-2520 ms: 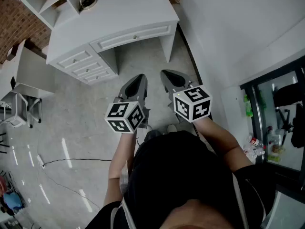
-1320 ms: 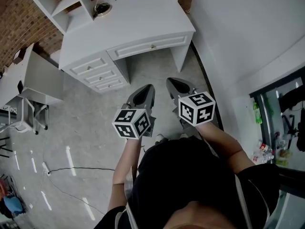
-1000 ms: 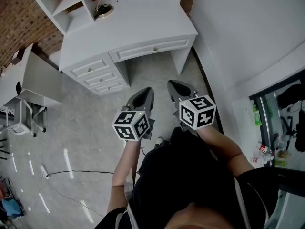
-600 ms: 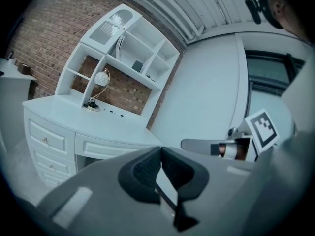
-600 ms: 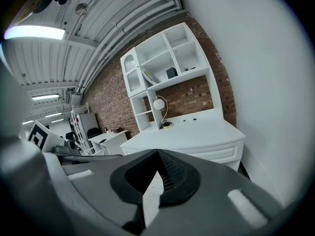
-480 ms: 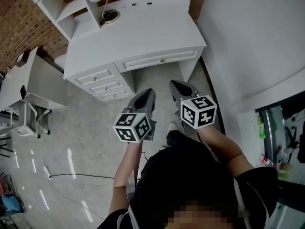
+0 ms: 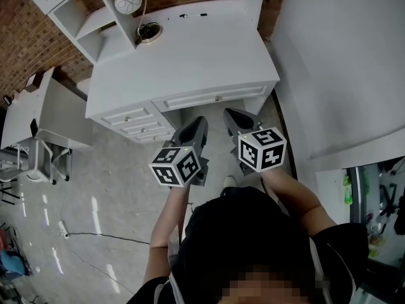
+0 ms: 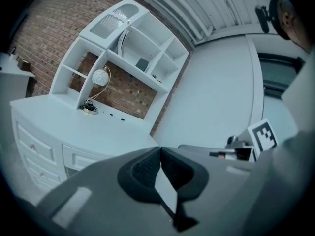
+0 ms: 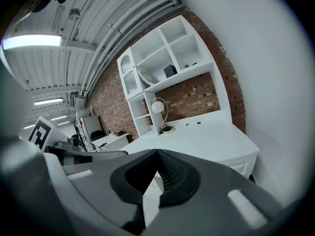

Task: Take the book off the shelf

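**Two closed grippers held short of a white counter; the book is up on the shelf**

Seen from above, a person in a dark top holds two grippers side by side over a grey floor [image 7: 107, 182]. They sit just in front of a white counter [image 7: 202, 56]. The left gripper [image 8: 160, 150] has its two jaws pressed together, with nothing between them. The right gripper [image 9: 157, 154] is the same: jaws closed tip to tip and empty. Each gripper carries one black-and-white marker cube [image 7: 177, 165], so two cubes in all.

The counter front shows four drawers. One wide drawer [image 7: 215, 98] is in the middle, and three small drawers [image 7: 136, 125] are stacked at its left. On the counter top stand one lamp [image 7: 128, 3], with a round white head on a curved stem, and one dark pen [image 7: 192, 16] lying near the back edge.

One white shelf [image 9: 189, 48] unit with several open compartments rises from the back of the counter, against a brick wall [image 7: 38, 37]. One small dark block stands upright on the shelf's lowest board, above the brick opening. It looks to be the book [image 9: 170, 71], though it is too small to be certain. One pale curved thing [image 9: 146, 76] leans in the compartment beside it. Both grippers are well apart from the shelf and touch nothing.

To the left of the counter stands one smaller white table [image 7: 38, 106]. One thin dark cable [image 7: 101, 236] trails across the floor.
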A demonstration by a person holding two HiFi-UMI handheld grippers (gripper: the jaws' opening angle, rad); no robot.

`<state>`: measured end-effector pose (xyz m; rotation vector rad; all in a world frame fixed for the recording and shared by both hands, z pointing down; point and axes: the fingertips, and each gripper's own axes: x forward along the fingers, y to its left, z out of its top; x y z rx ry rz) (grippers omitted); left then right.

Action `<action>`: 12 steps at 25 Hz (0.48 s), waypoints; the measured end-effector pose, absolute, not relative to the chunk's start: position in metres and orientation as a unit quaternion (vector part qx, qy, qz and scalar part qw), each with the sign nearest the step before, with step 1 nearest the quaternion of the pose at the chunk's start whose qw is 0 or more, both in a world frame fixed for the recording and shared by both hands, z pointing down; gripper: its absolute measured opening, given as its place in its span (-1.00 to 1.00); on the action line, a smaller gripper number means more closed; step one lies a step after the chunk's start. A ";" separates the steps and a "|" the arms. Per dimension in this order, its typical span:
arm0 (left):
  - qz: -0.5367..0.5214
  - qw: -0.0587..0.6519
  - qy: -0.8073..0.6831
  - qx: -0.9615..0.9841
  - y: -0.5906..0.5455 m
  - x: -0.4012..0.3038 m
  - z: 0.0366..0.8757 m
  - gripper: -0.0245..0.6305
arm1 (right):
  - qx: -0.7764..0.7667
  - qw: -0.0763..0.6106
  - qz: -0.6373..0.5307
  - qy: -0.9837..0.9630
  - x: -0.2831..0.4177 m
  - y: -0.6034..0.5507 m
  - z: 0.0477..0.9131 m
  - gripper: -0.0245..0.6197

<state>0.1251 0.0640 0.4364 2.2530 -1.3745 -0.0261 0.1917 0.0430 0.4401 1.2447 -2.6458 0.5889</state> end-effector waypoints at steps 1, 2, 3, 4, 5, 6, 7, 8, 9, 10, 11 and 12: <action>-0.007 0.243 -0.509 0.826 0.057 0.126 0.436 -0.92 | 0.413 0.079 0.197 -0.886 0.193 0.035 0.440 -0.94; -0.007 0.239 -0.512 0.825 0.050 0.127 0.436 -0.92 | 0.410 0.079 0.196 -0.887 0.194 0.028 0.441 -0.94; -0.008 0.237 -0.516 0.823 0.043 0.128 0.436 -0.92 | 0.407 0.080 0.195 -0.889 0.194 0.021 0.441 -0.94; -0.009 0.235 -0.520 0.821 0.036 0.128 0.435 -0.92 | 0.403 0.081 0.194 -0.891 0.194 0.014 0.442 -0.94; -0.011 0.234 -0.523 0.819 0.030 0.128 0.436 -0.92 | 0.400 0.081 0.193 -0.892 0.195 0.008 0.442 -0.94; -0.012 0.232 -0.527 0.817 0.024 0.129 0.436 -0.92 | 0.396 0.082 0.192 -0.894 0.195 0.003 0.442 -0.94; -0.012 0.231 -0.530 0.816 0.019 0.130 0.436 -0.92 | 0.393 0.083 0.191 -0.896 0.196 -0.002 0.443 -0.94; -0.014 0.228 -0.533 0.815 0.014 0.131 0.435 -0.92 | 0.390 0.084 0.190 -0.897 0.196 -0.007 0.443 -0.94; -0.016 0.226 -0.535 0.814 0.008 0.132 0.433 -0.92 | 0.387 0.084 0.189 -0.898 0.197 -0.013 0.442 -0.94; -0.019 0.224 -0.537 0.813 0.003 0.133 0.432 -0.92 | 0.385 0.083 0.189 -0.899 0.198 -0.018 0.442 -0.94; -0.021 0.222 -0.539 0.812 -0.001 0.133 0.431 -0.92 | 0.383 0.082 0.189 -0.900 0.197 -0.022 0.442 -0.94; -0.021 0.221 -0.541 0.811 -0.004 0.133 0.432 -0.92 | 0.381 0.081 0.189 -0.901 0.197 -0.026 0.443 -0.94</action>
